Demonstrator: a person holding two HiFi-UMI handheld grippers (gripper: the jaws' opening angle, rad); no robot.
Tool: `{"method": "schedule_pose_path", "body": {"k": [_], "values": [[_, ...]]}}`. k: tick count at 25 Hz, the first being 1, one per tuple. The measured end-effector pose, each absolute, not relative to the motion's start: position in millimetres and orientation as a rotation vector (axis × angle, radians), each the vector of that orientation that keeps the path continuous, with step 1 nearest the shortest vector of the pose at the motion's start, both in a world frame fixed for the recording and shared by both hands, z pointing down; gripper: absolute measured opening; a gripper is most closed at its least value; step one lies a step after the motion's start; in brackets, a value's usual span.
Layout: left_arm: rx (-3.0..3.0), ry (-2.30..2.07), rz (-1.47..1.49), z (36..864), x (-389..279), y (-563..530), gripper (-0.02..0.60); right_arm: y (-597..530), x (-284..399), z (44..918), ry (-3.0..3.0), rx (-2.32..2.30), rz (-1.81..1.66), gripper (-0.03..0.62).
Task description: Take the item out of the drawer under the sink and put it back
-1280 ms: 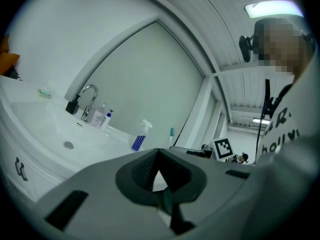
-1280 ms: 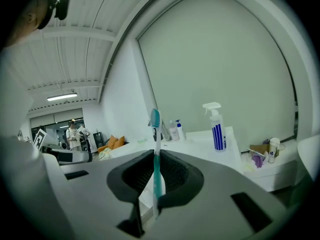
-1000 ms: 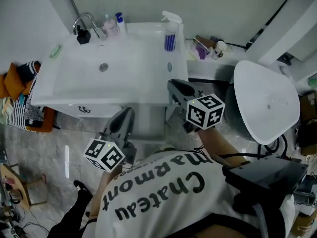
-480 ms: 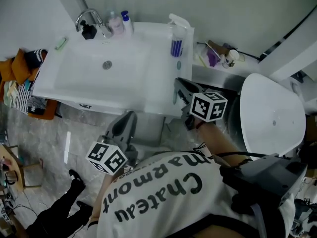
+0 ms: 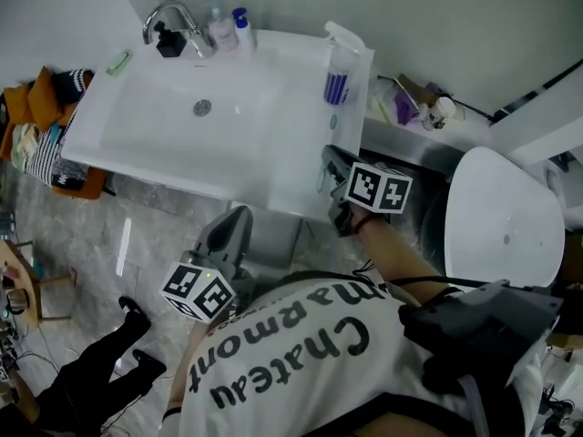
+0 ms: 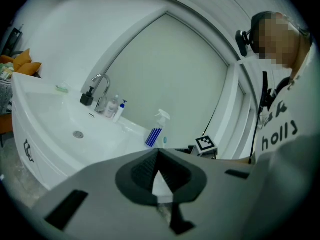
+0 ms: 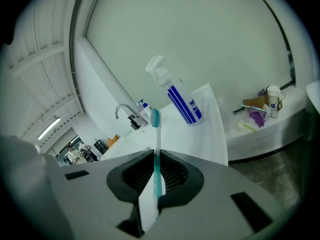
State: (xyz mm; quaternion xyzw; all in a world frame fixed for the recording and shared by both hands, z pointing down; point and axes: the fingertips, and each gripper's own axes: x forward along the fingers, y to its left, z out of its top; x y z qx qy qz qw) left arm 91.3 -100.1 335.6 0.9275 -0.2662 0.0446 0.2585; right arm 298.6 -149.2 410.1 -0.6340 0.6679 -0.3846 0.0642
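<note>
Toothbrush (image 7: 156,134): teal, upright, clamped in right gripper (image 7: 156,170), off the front right corner of the sink (image 5: 273,185). Left gripper (image 6: 159,173): jaws together, empty. Step, judged: item out, return pending. Next: lower to drawer, hidden beneath sink.

A teal toothbrush (image 7: 156,131) stands upright, bristle head up, clamped in the right gripper (image 7: 156,156).

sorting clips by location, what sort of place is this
Most likely a bathroom: a white sink with a chrome tap, soap bottles beside the tap, a spray bottle on the rim, and a toothbrush.
</note>
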Motion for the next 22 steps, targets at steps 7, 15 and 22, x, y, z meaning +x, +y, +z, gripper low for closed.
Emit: {"method": "schedule_pose_path", "body": {"k": [7, 15, 22], "values": [[2.498, -0.666, 0.162, 344, 93, -112, 0.008, -150, 296, 427, 1.942, -1.930, -1.236, 0.046], [2.526, -0.532, 0.217, 349, 85, -135, 0.008, -158, 302, 435, 1.833, -2.111, -1.219, 0.045], [2.555, -0.429, 0.236, 347, 76, -159, 0.008, -162, 303, 450, 1.668, -2.240, -1.295, 0.046]]}}
